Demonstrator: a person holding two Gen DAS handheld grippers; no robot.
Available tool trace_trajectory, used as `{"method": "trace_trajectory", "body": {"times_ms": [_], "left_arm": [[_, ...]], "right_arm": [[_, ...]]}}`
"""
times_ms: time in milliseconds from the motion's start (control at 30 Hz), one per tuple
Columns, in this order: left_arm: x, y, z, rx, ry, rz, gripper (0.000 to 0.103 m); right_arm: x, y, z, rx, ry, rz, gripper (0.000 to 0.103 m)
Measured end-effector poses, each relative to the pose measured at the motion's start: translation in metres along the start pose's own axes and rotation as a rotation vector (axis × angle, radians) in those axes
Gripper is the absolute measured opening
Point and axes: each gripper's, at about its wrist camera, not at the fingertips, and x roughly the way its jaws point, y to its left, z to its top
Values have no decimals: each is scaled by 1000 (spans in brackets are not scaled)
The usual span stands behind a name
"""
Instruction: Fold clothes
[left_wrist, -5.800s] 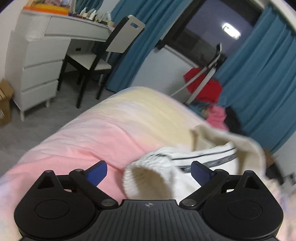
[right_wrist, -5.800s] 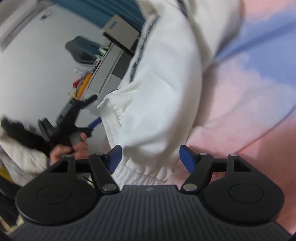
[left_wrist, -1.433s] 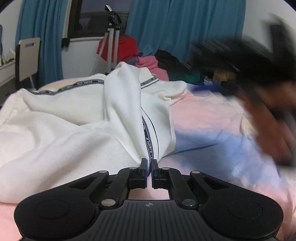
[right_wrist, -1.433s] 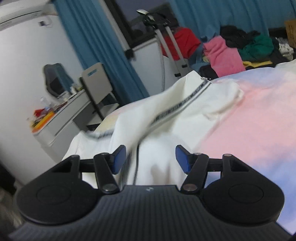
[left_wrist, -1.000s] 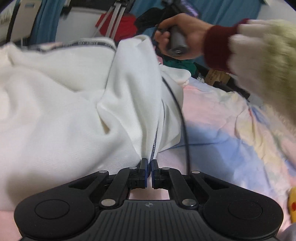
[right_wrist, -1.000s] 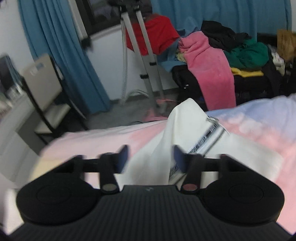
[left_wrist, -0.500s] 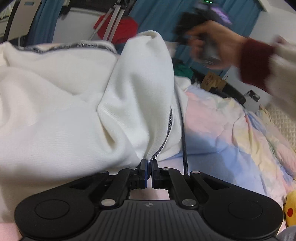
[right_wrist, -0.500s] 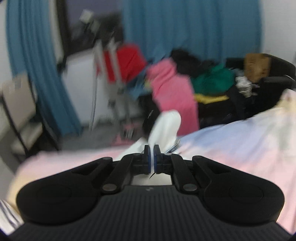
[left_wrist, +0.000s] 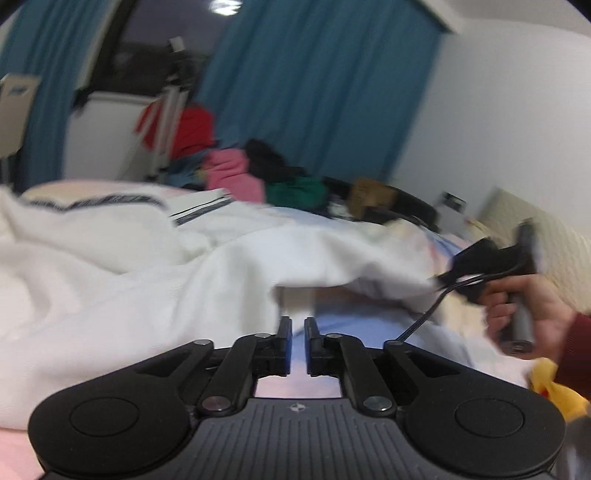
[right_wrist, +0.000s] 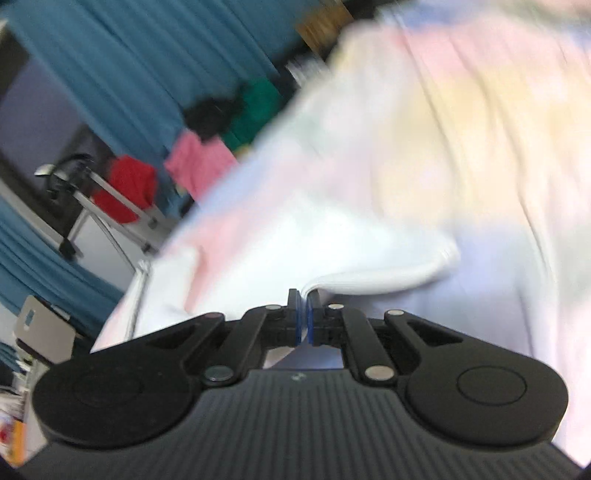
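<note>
A white garment with dark striped trim (left_wrist: 155, 266) lies spread over the pastel bed. My left gripper (left_wrist: 297, 332) sits just below the garment's lower edge with its jaws a small gap apart and nothing between them. My right gripper (right_wrist: 305, 308) is shut on an edge of the white garment (right_wrist: 332, 254) and holds it stretched over the bed. In the left wrist view the right gripper (left_wrist: 443, 282) shows at the right, hand-held, pulling the cloth out sideways.
The bed sheet (right_wrist: 480, 110) is pink, blue and yellow. A pile of pink, green and black clothes (left_wrist: 258, 177) and a tripod with a red garment (left_wrist: 173, 125) stand before blue curtains. A yellow toy (left_wrist: 554, 387) lies at the right.
My left gripper has let go of the garment and its jaws have parted slightly. My right gripper has swung far to the right, drawing the garment out flat.
</note>
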Motion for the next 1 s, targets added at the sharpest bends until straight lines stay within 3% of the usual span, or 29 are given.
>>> {"method": "trace_trajectory", "body": {"times_ms": [100,167,233,300,333,400,467,567,700,833,900,1000], "left_arm": [[-18,-32,-5,73,1,-30,28],[-26,-48,-7,71,-9,-28,44],[-32,-63,-10,47,-15,-22,72],[-53,-73,-11,-6,-19,4,82],[-61,-73,-9,-52,-16,31,82],[-66,-63,-4,-162,13,73,83],[-71,-53,3,-269,39,124,83],[-72,-36,23,-408,53,249,91],[-61,5,47,-591,134,403,93],[-53,64,36,-774,163,477,95],[-54,97,22,-868,172,494,95],[-61,140,-2,-1018,122,471,89]], "right_arm": [[-3,-11,-7,68,34,60,8],[-7,-6,-12,25,20,82,9],[-3,-6,-15,14,52,79,10],[0,-14,-18,41,95,102,18],[1,-19,-18,64,115,120,32],[-4,-26,-17,132,140,152,42],[-9,-32,-16,199,166,183,42],[-19,-35,-9,290,190,200,42],[-26,-23,13,261,249,65,42],[-26,-25,23,230,262,57,50],[-17,-41,15,282,283,113,50],[1,-60,-3,323,327,196,51]]}}
